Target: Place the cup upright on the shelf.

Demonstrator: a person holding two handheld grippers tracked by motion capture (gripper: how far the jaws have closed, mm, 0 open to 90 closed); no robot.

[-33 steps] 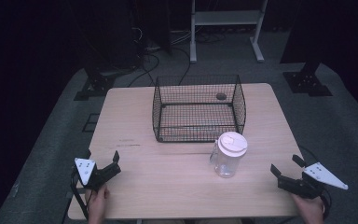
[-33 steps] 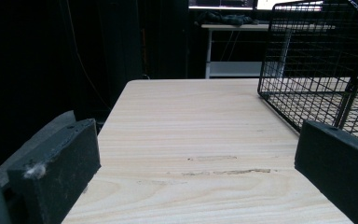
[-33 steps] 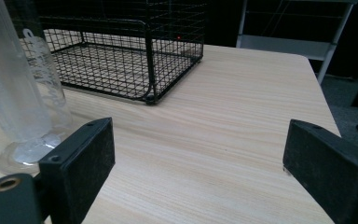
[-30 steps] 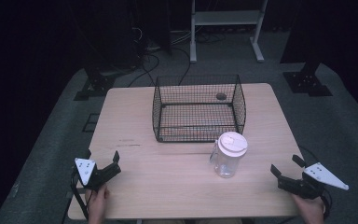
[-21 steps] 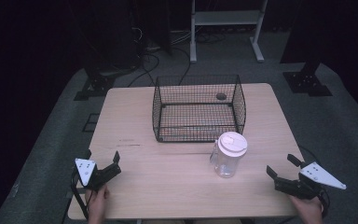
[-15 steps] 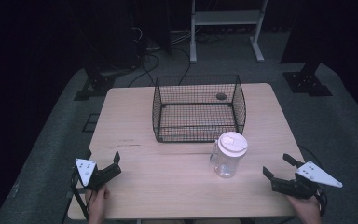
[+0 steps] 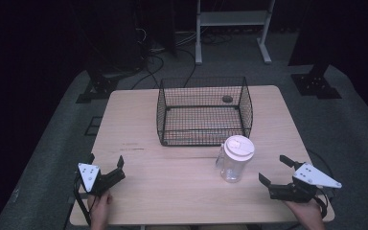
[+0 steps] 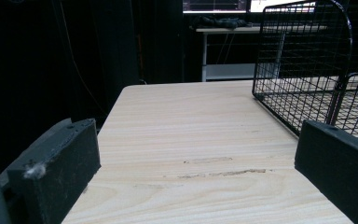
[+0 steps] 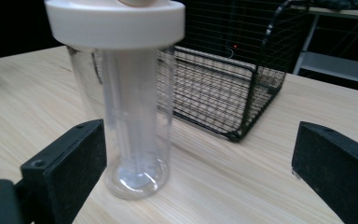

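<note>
Two tools are sitting at the near edge of the tabletop, one in each hand. The left tool is resting near the near-left corner, jaws spread wide, gripping nothing; in the left gripper view bare wood is showing between its jaws. The right tool is sitting near the near-right corner, jaws also spread wide and gripping nothing, pointing toward the clear tumbler. The person's left hand and right hand are coming in from the bottom edge.

The clear tumbler is standing upright just right of the tabletop's centre, a white lid sitting on top, near the right tool but not touching it. In the right gripper view the tumbler is showing ahead of the jaws, toward the left one, apart from both.

Just behind the tumbler a black wire basket is standing on the far half of the tabletop. A small dark object is lying at its far right; cannot tell what it is.
</note>
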